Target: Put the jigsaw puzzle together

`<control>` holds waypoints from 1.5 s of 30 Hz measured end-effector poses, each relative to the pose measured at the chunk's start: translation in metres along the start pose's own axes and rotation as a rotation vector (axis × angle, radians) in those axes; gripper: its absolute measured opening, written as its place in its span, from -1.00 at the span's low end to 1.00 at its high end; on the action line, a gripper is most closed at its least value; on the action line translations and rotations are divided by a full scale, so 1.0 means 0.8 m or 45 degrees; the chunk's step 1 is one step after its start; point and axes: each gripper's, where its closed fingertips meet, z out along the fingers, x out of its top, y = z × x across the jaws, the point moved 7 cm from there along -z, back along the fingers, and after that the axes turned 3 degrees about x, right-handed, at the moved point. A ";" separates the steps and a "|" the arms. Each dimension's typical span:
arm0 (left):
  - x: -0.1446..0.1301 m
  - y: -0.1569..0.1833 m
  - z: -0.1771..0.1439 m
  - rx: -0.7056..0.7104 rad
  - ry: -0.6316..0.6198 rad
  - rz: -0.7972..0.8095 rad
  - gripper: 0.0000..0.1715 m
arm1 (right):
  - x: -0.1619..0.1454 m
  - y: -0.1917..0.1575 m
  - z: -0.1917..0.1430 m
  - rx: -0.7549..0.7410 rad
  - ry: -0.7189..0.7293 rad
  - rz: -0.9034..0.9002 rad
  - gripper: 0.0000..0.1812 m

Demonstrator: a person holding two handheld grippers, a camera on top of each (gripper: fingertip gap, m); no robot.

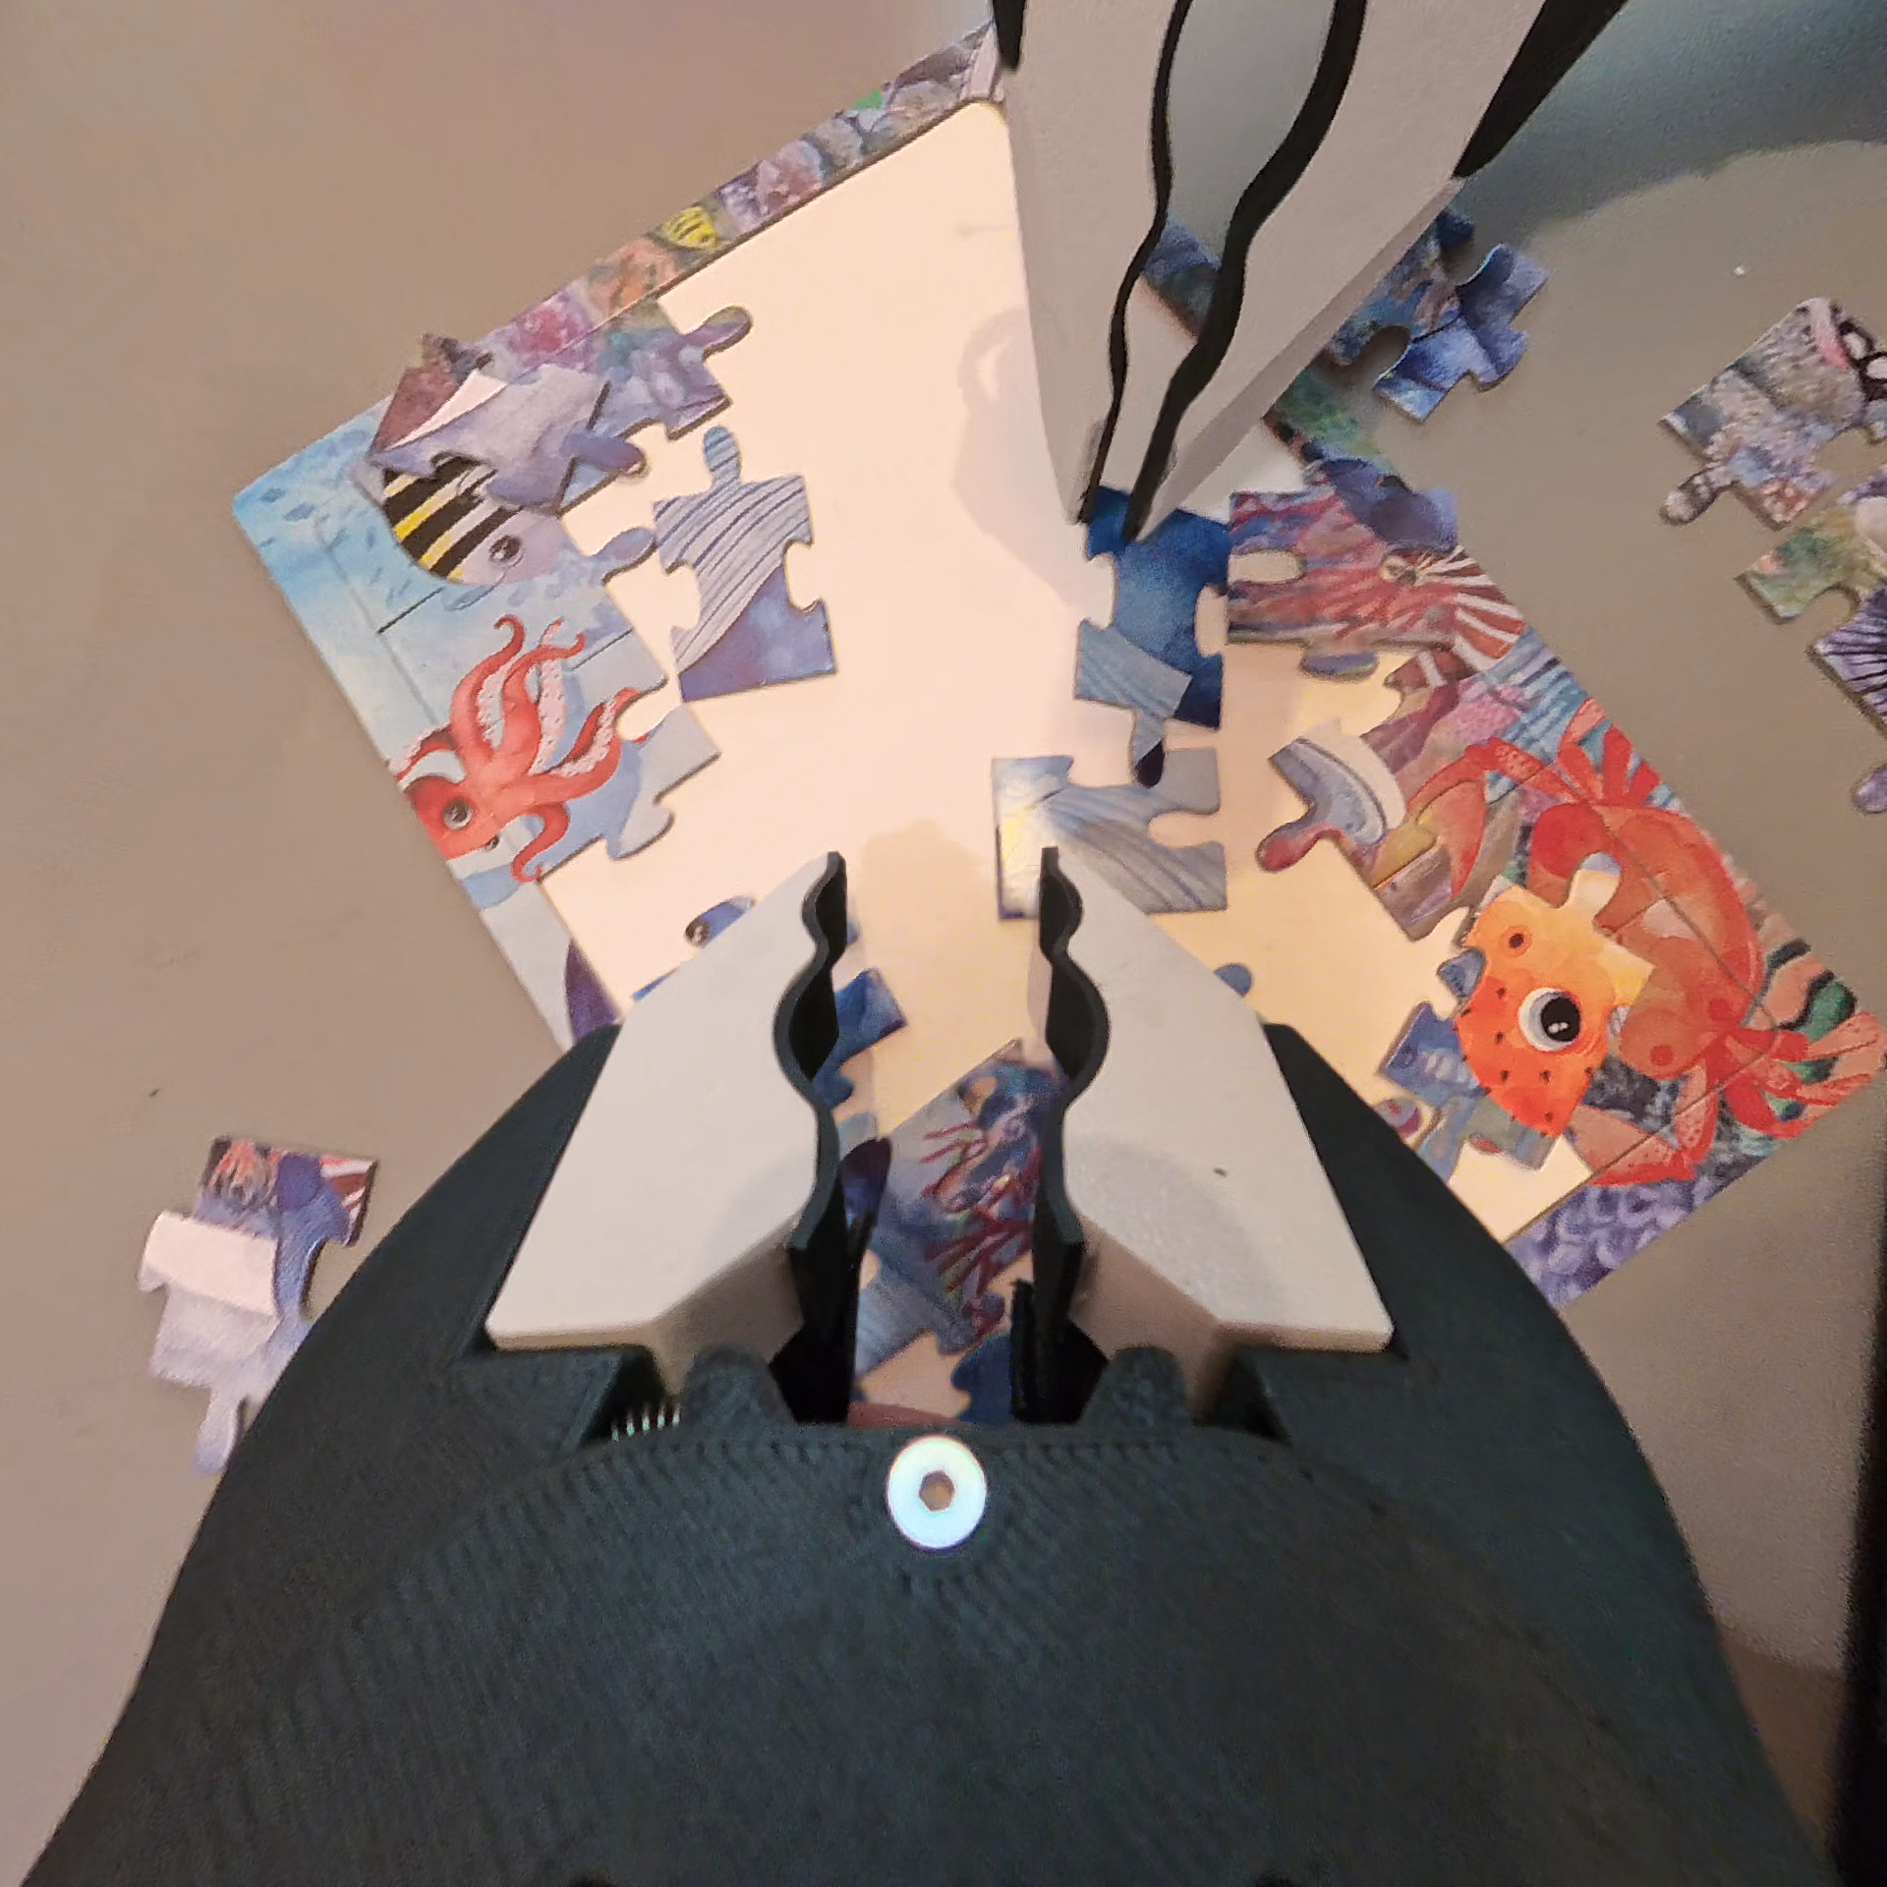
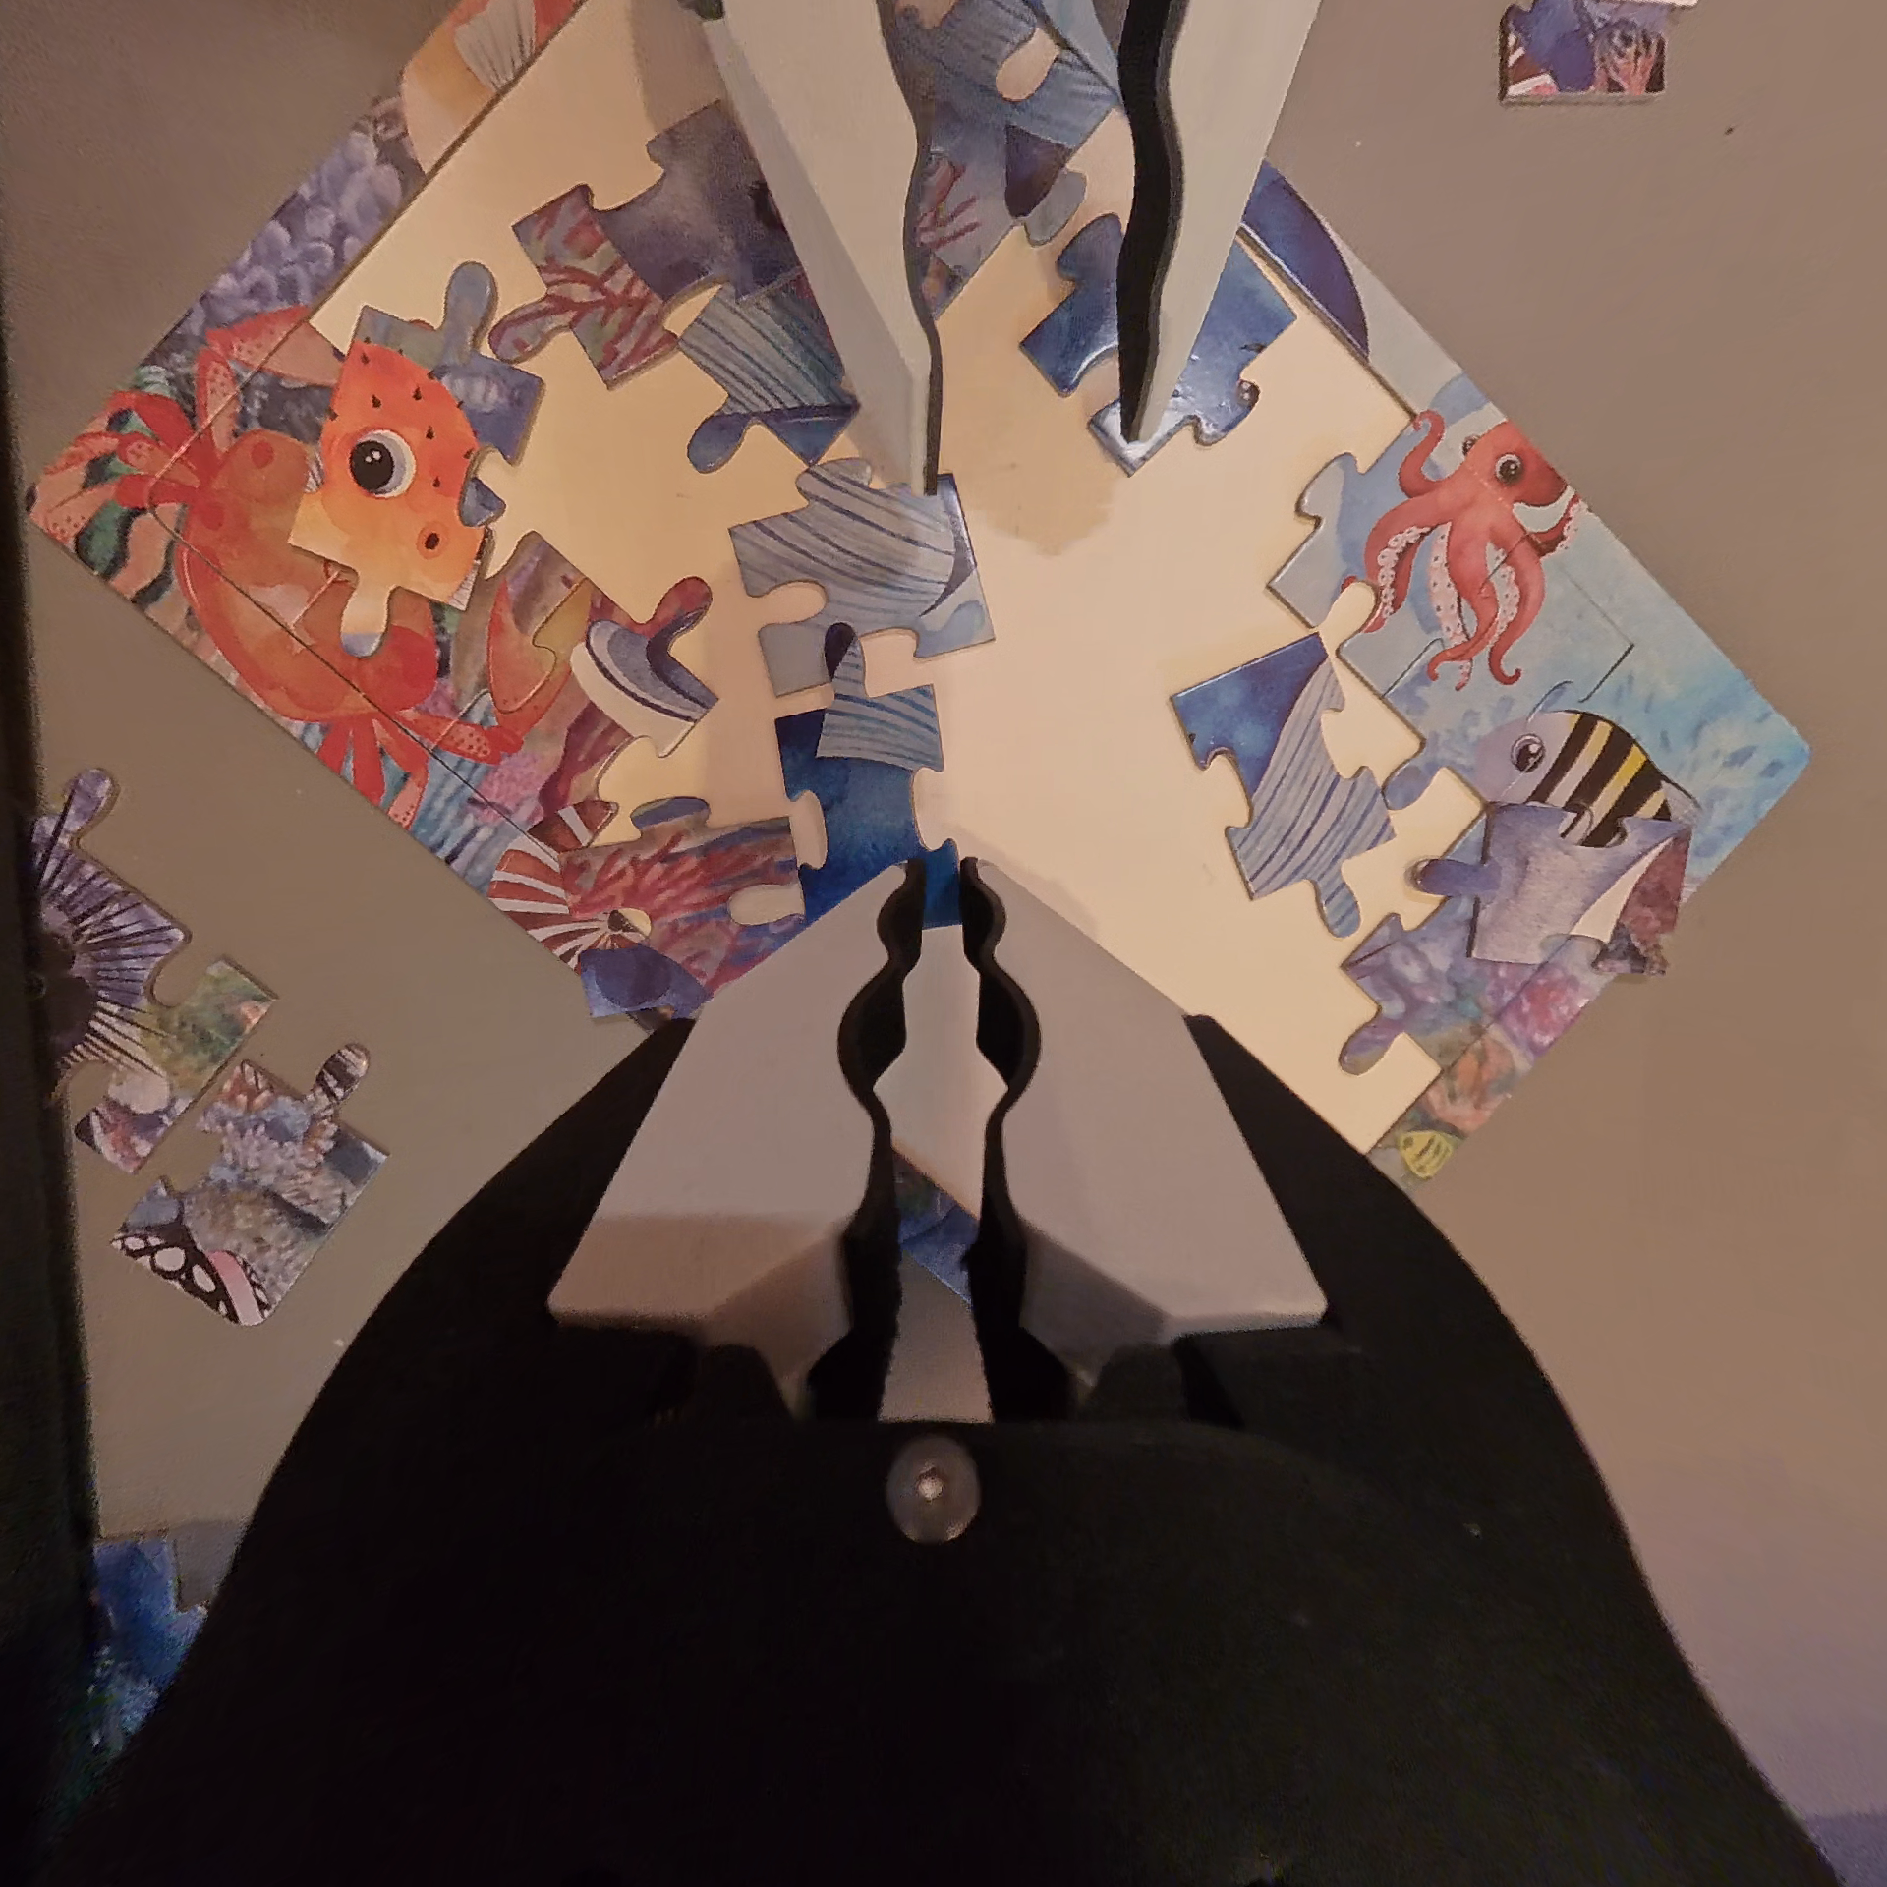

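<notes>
The puzzle board [image 1: 899, 408] lies on a grey table, its cream middle partly bare. An octopus [image 1: 511, 756] and a striped fish are fitted on one side, a crab [image 1: 1634, 919] and an orange fish on the other. My left gripper [image 1: 945, 878] is open and empty, hovering over the board beside a pale striped piece [image 1: 1103, 837]. My right gripper [image 2: 945, 868] has only a narrow gap and holds nothing. Its tips are at the corner of a dark blue piece [image 2: 868, 807]. Seen from the left wrist, the right gripper [image 1: 1108, 511] comes in from the top.
Loose pieces lie off the board: one with a peeled white patch [image 1: 255, 1266], several on the crab side [image 2: 245, 1215], one more [image 2: 1583, 51]. A striped blue piece [image 2: 1297, 786] lies loose on the board. A coral piece [image 1: 970, 1205] lies under my left gripper. Some 7 cm of space lies between my two pairs of fingers.
</notes>
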 end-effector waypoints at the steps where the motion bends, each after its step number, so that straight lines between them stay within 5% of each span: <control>1: 0.003 0.004 0.003 -0.019 0.008 0.003 -0.58 | -0.001 0.000 0.000 0.005 -0.002 0.003 -0.93; 10: 0.023 0.041 0.032 -0.136 -0.019 0.107 -0.53 | -0.003 -0.006 0.002 0.059 -0.011 0.006 -0.86; 13: 0.028 0.046 0.036 -0.112 -0.018 0.151 -0.53 | -0.006 -0.006 0.006 0.083 -0.030 0.053 -0.63; 25: 0.036 0.048 0.037 0.022 -0.019 0.317 -0.63 | -0.013 0.010 0.001 0.053 0.010 0.174 -0.61; 32: 0.053 0.018 0.016 0.259 0.149 0.261 -0.63 | -0.023 0.055 -0.021 -0.013 0.277 0.544 -0.59; 36: 0.062 0.010 0.009 0.343 0.230 0.250 -0.63 | -0.022 0.065 -0.031 0.130 0.509 0.728 -0.62; 42: 0.060 0.003 0.004 0.398 0.248 0.259 -0.64 | -0.017 0.064 -0.030 0.266 0.642 0.768 -0.89; 45: 0.059 0.000 0.000 0.418 0.270 0.256 -0.83 | -0.009 0.061 -0.041 0.333 0.748 0.736 -1.00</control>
